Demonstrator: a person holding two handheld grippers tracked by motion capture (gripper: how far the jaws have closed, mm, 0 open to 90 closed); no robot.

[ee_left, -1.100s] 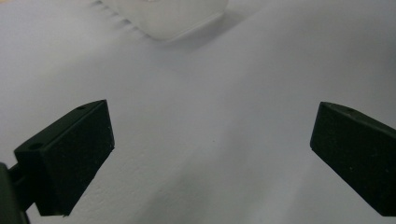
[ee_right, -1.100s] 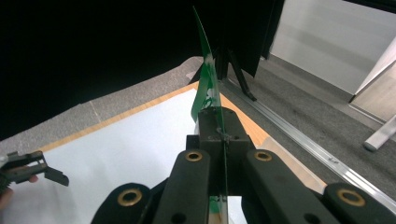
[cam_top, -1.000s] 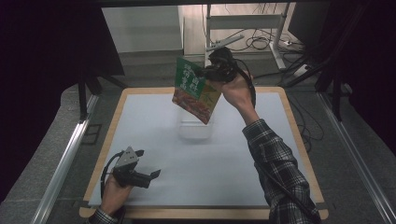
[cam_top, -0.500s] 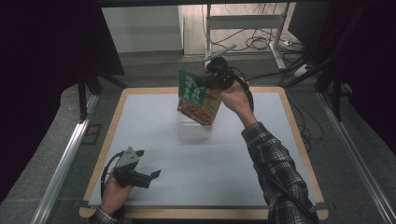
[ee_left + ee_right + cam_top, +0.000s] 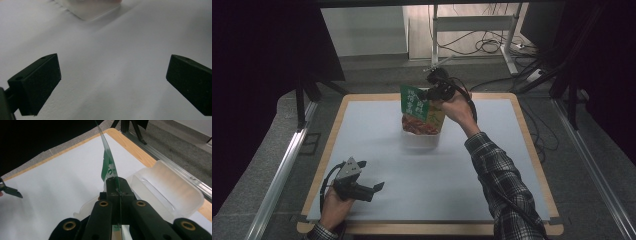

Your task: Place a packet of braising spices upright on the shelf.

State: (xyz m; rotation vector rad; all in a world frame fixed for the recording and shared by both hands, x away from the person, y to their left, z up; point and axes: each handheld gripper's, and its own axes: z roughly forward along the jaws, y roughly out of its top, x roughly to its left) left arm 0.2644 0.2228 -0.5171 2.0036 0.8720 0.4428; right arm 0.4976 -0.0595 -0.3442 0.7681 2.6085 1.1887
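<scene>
The green packet is hanging upright from the right claw, pinched shut on its top edge, directly over the clear tray at the bench's twelve o'clock; the left claw is resting wide open, empty, at seven o'clock.

Green and red printed food pouch: lettering too small to read; seen edge-on in the right gripper view, face hidden.
Translucent plastic container: largely hidden behind the pouch in the high view; in the left gripper view, blurred, cut by top edge.
Right tool: tips hidden.
</scene>
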